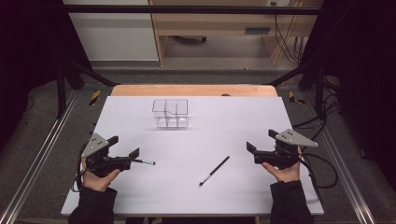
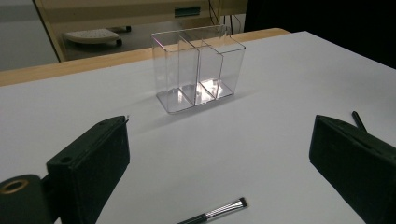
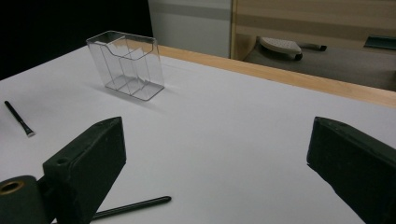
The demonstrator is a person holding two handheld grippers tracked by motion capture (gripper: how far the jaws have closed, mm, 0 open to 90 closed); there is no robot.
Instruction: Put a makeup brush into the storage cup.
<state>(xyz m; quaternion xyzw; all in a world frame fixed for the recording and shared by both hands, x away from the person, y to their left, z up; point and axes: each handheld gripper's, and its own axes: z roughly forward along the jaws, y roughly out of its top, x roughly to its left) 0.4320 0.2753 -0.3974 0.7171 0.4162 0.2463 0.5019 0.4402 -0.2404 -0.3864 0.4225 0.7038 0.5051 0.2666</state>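
Clearly both my left claw (image 1: 122,149) and right claw (image 1: 263,142) gape empty; a thin brush (image 1: 214,171) could roll, or the organizer (image 1: 170,113) tip

Two black brushes (image 1: 214,171) (image 1: 145,162) lie flat near an upright clear organizer (image 1: 170,113).

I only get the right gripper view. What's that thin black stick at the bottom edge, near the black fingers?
Observer: It's the handle of a small brush. The high view shows its bristle end pointing back toward the person.
Operator: Is there another tool like mine around?
Observer: Yes. In the high view the left gripper is held open near the table's left edge, with a second brush lying right beside it.
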